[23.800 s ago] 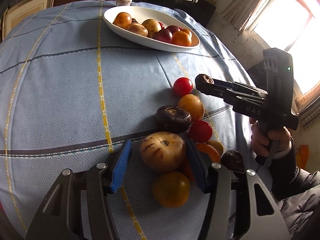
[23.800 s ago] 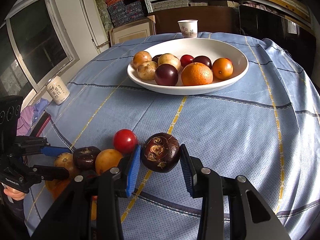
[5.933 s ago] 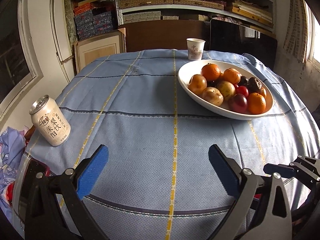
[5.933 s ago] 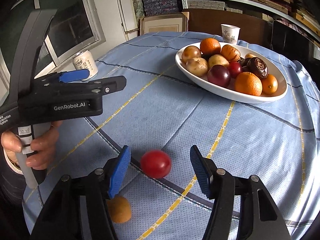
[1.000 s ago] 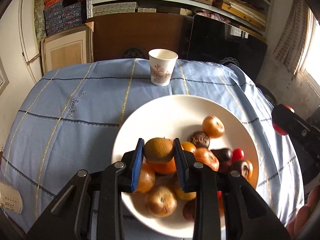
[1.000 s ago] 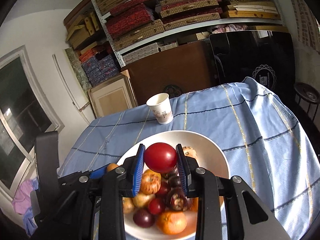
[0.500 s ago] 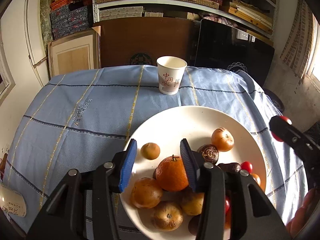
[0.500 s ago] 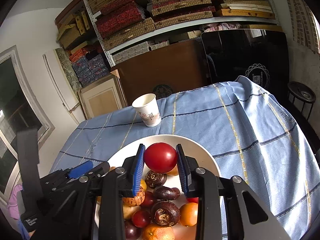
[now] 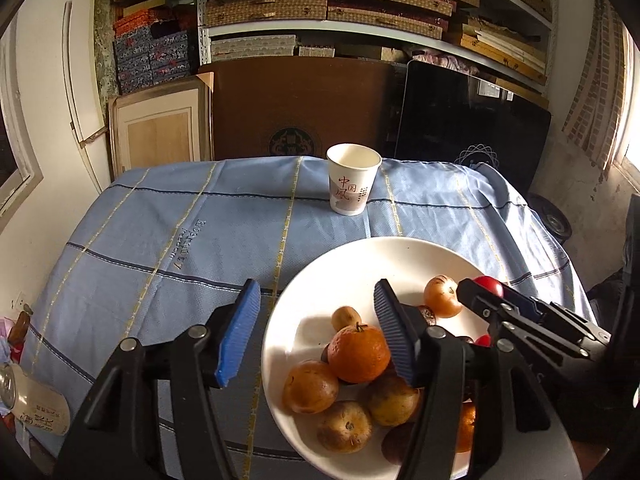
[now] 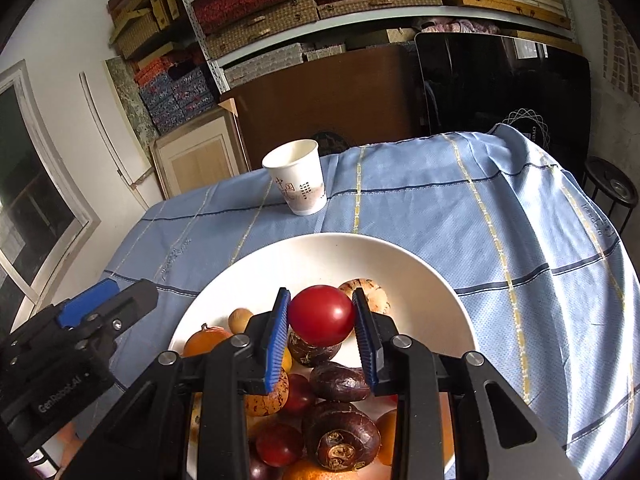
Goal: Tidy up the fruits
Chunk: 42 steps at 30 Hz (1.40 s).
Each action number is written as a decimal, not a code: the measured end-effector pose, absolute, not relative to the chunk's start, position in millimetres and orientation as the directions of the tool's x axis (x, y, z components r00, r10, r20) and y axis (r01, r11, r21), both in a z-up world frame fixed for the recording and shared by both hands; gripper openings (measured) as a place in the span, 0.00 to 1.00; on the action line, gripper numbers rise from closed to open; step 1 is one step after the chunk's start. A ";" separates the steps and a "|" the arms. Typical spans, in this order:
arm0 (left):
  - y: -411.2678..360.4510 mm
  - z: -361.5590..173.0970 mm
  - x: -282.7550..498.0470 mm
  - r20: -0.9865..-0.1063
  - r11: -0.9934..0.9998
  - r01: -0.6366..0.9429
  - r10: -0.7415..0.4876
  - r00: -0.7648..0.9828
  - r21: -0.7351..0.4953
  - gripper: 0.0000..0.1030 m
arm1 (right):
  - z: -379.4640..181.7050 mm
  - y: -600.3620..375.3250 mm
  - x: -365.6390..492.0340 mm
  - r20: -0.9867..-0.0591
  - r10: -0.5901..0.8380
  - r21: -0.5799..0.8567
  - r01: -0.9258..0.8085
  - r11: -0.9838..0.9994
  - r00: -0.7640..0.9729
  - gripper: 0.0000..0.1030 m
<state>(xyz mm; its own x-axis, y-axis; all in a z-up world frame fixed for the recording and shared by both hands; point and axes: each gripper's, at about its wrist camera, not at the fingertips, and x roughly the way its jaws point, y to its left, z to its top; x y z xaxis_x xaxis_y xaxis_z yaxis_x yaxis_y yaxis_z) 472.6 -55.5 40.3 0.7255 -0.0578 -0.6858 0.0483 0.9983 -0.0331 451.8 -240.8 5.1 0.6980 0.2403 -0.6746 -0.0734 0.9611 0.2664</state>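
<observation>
My right tongs [image 10: 322,316] clamp a smooth red round fruit [image 10: 321,314] above the wide white ceramic bowl [image 10: 340,252]. My left tongs [image 9: 316,332] gape apart, empty, over the bowl's left rim. In the bowl lie a bright orange mandarin [image 9: 359,353], brown russet fruits, dark purple wrinkled ones, small red ones and a small brown kiwi-like fruit [image 9: 346,317]. Beyond the bowl a white paper cup [image 9: 352,184] stands on the blue checked tablecloth [image 9: 180,220]. Behind that, shelves of patterned boxes [image 9: 320,4].
</observation>
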 end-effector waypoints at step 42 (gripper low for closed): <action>-23.6 88.0 282.6 -0.602 0.995 0.054 0.004 0.799 0.079 0.95 | 39.2 -263.7 266.4 -0.642 0.148 0.074 -0.131 0.989 0.753 0.96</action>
